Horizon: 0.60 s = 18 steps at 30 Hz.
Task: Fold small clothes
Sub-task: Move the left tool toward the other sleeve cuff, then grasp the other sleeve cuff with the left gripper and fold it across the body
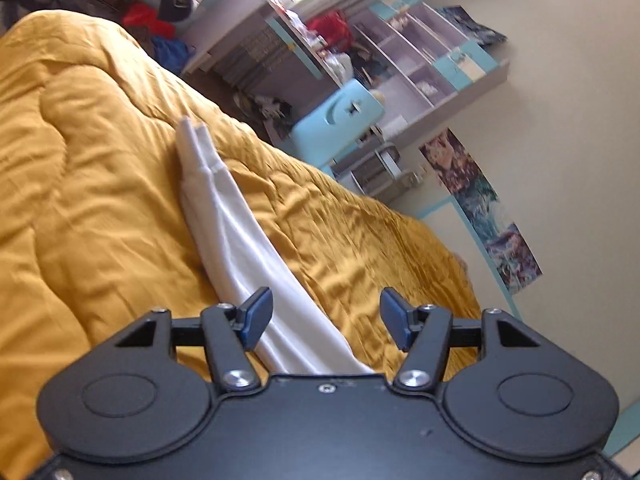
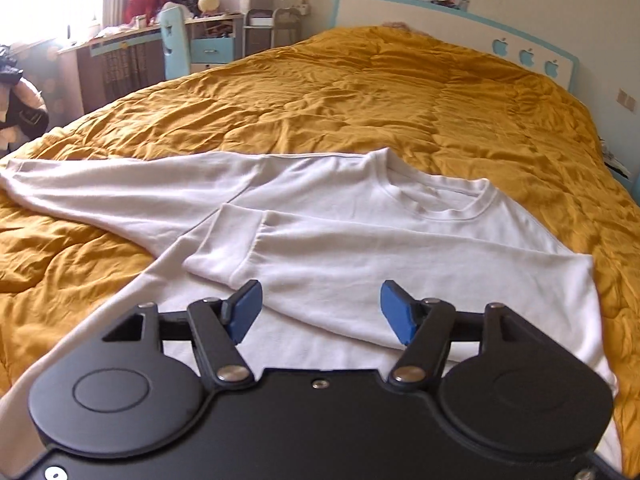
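Observation:
A white long-sleeved shirt (image 2: 344, 208) lies flat on the mustard-yellow quilt (image 2: 360, 92). Its right sleeve (image 2: 360, 252) is folded across the chest, cuff toward the left. Its left sleeve (image 2: 120, 184) stretches out to the left. My right gripper (image 2: 322, 306) is open and empty, just above the shirt's lower body. In the tilted left wrist view the outstretched sleeve (image 1: 240, 240) runs away from me along the quilt (image 1: 100, 180), cuff at the far end. My left gripper (image 1: 326, 316) is open and empty above the sleeve's near part.
The bed's white and blue headboard (image 2: 520, 36) stands at the far end. A desk, a light blue chair (image 2: 176, 44), shelves and cluttered items stand beyond the bed's left side. The chair (image 1: 340, 120) and shelves also show in the left wrist view.

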Each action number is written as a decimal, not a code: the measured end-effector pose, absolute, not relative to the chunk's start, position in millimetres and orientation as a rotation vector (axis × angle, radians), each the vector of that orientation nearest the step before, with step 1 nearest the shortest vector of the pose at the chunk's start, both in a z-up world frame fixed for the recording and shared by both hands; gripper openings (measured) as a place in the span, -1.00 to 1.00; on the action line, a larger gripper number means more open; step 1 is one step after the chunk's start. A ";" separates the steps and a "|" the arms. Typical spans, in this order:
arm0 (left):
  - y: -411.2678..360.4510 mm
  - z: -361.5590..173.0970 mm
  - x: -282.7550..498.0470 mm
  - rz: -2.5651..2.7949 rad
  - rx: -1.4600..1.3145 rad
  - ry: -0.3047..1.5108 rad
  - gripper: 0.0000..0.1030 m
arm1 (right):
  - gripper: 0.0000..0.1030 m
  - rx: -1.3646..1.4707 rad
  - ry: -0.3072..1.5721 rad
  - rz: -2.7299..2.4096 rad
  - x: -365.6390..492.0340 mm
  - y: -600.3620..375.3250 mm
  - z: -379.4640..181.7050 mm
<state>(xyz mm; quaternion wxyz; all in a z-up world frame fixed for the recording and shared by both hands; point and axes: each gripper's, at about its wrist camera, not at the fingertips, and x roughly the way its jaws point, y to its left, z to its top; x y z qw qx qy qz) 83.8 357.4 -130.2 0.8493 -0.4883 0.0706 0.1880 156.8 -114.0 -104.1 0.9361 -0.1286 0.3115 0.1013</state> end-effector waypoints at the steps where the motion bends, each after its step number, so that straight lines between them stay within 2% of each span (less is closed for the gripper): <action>1: 379.1 -137.0 77.2 0.452 -1.065 0.124 0.21 | 0.27 -0.280 0.644 0.218 156.2 -105.0 -107.3; 6: 438.5 -166.7 73.7 0.541 -1.201 0.053 0.20 | 0.28 -0.311 0.698 0.236 156.7 -82.8 -120.2; 18: 467.3 -171.7 113.8 0.524 -1.149 0.076 0.16 | 0.28 -0.398 0.733 0.203 168.3 -63.8 -129.5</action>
